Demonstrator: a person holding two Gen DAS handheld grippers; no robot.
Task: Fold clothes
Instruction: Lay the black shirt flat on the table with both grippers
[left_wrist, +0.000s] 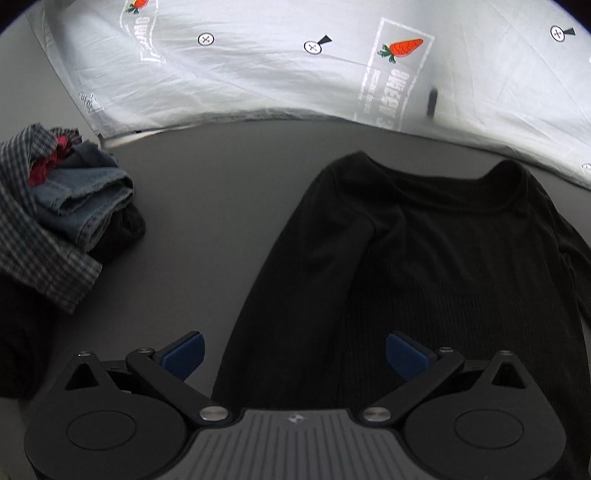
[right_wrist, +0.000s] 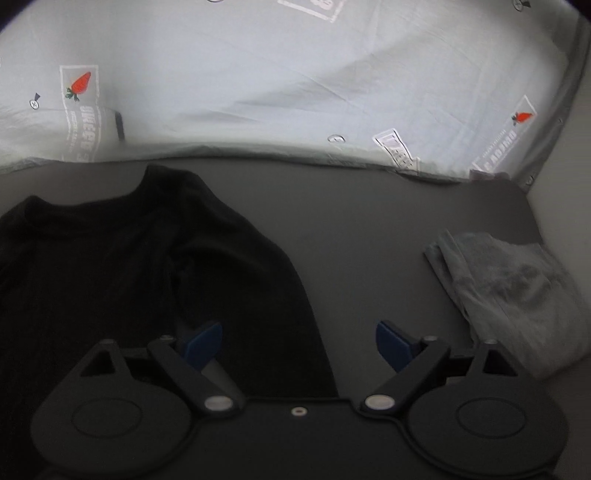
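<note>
A black long-sleeved top (left_wrist: 443, 258) lies flat on the dark grey surface (left_wrist: 214, 206), neckline away from me, both sleeves folded down along its sides. My left gripper (left_wrist: 294, 354) hovers open over the top's left sleeve, blue pads wide apart, nothing between them. In the right wrist view the same black top (right_wrist: 110, 266) fills the left half. My right gripper (right_wrist: 299, 341) is open above the top's right sleeve edge, its left pad (right_wrist: 205, 341) over the black cloth, its right pad (right_wrist: 393, 347) over bare surface.
A heap of clothes (left_wrist: 55, 206) sits at the left: a plaid shirt, blue denim, something red, something black. A folded grey garment (right_wrist: 517, 291) lies at the right. A white sheet with carrot prints (left_wrist: 295, 66) borders the far side.
</note>
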